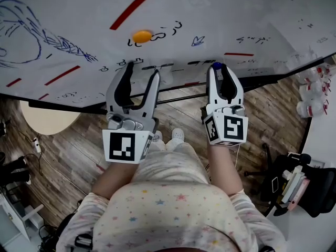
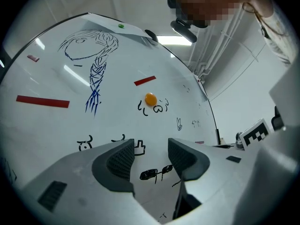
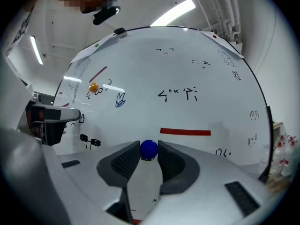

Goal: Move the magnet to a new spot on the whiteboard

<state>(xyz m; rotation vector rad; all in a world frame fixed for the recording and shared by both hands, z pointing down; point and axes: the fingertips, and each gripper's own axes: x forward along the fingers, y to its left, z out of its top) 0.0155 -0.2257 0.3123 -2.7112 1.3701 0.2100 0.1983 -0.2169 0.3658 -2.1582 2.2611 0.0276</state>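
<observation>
A round blue magnet (image 3: 148,149) sits between the tips of my right gripper (image 3: 148,152), whose jaws are shut on it close to the whiteboard (image 3: 187,78). In the head view the blue magnet (image 1: 216,66) shows at the tip of the right gripper (image 1: 217,70), near the whiteboard's (image 1: 210,14) lower edge. An orange magnet (image 1: 142,36) sticks to the board, above my left gripper (image 1: 142,70). The left gripper (image 2: 151,156) is open and empty, and the orange magnet (image 2: 150,99) lies beyond it on the whiteboard (image 2: 117,121).
Red strips (image 1: 130,9) (image 1: 239,54) (image 3: 185,132) and blue and black drawings (image 2: 96,69) cover the board. A ledge (image 1: 173,85) runs along the board's lower edge. White bottles (image 1: 312,91) and a bag (image 1: 294,185) are at the right.
</observation>
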